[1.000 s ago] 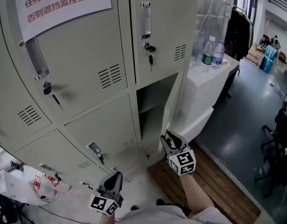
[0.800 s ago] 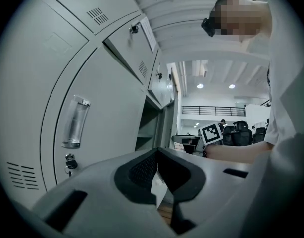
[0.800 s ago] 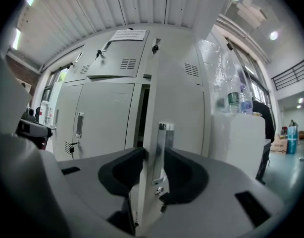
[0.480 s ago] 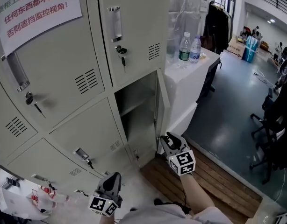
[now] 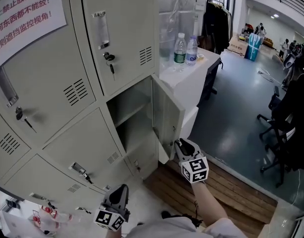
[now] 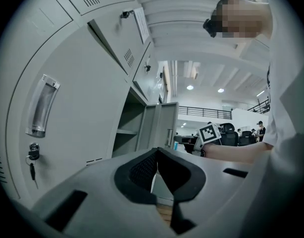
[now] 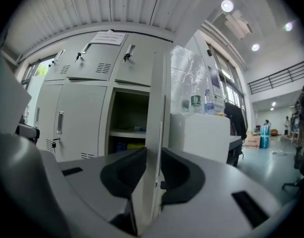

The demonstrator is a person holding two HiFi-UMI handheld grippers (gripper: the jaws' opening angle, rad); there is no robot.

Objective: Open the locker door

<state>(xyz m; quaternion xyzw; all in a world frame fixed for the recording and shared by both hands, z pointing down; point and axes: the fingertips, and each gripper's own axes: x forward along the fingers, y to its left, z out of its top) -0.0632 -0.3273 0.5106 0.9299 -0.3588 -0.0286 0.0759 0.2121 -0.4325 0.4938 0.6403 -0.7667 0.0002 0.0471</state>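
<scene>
The grey locker door (image 5: 167, 117) of the lower right compartment stands swung out, with the shelf inside (image 5: 128, 114) exposed. My right gripper (image 5: 178, 144) is at the door's lower free edge. In the right gripper view the thin door edge (image 7: 156, 108) runs between the jaws of my right gripper (image 7: 154, 155), whose pads press on it from both sides; the jaws have just been closing on it. My left gripper (image 5: 120, 188) hangs low in front of the lower lockers, jaws together and holding nothing. The left gripper view has my left gripper (image 6: 157, 155) facing the open door (image 6: 162, 125).
A white cabinet (image 5: 191, 78) with two water bottles (image 5: 184, 47) stands just right of the lockers, behind the open door. A wooden floor strip (image 5: 226, 187) lies below it. Office chairs (image 5: 285, 133) stand at far right. Keys hang in neighbouring locks (image 5: 110, 58).
The locker door has swung further out from the cabinet, and my right gripper has moved with its edge. The left gripper has shifted a little sideways.
</scene>
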